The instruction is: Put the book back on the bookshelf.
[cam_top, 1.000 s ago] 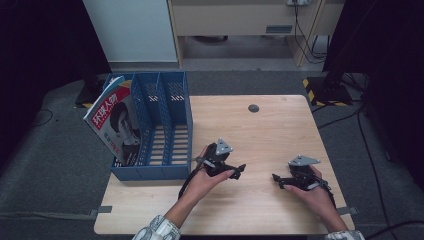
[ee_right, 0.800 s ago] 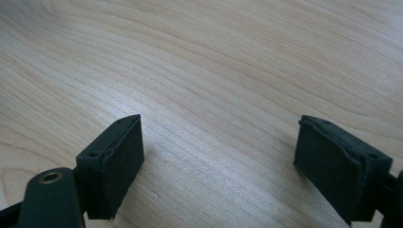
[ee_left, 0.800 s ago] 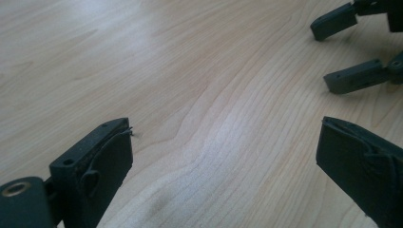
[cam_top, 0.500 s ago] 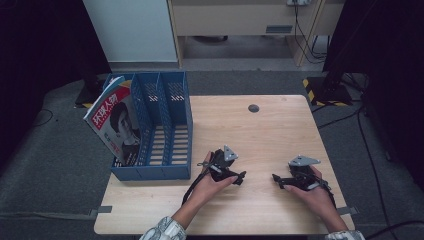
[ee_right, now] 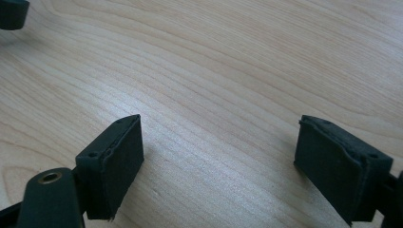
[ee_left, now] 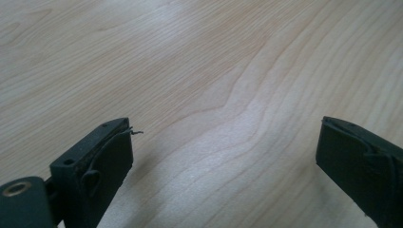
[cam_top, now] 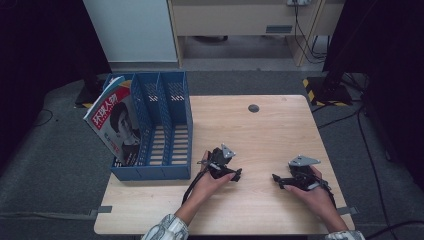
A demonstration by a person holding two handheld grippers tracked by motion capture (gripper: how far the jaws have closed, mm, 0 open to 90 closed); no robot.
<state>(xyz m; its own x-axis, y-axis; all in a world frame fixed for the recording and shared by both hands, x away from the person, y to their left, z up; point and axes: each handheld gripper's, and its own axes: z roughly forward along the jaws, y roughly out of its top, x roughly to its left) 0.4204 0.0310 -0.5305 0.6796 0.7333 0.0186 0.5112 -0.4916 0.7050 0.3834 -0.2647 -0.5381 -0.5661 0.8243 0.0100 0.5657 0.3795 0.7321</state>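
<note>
My left gripper (cam_top: 235, 174) rests low over the wooden table (cam_top: 280, 125), right of the blue file rack (cam_top: 165, 135). In the left gripper view its jaws stand wide apart over bare wood, left gripper (ee_left: 223, 156) open and holding nothing. My right gripper (cam_top: 278, 179) lies near the front right of the table, pointing left. In the right gripper view the right gripper (ee_right: 218, 156) is open too, with only wood grain between the fingers (ee_right: 114, 161). A magazine (cam_top: 116, 125) with a portrait on its cover leans in the rack's leftmost slot.
A small dark round hole cover (cam_top: 254, 108) sits near the table's far edge. The rack's other slots hold nothing. A black piece (ee_right: 12, 12) shows at the top left of the right gripper view. Cables and a stand base (cam_top: 330, 92) lie on the floor beyond.
My left gripper has shifted slightly right and toward the front of the table, settling lower. The right gripper has stayed in place.
</note>
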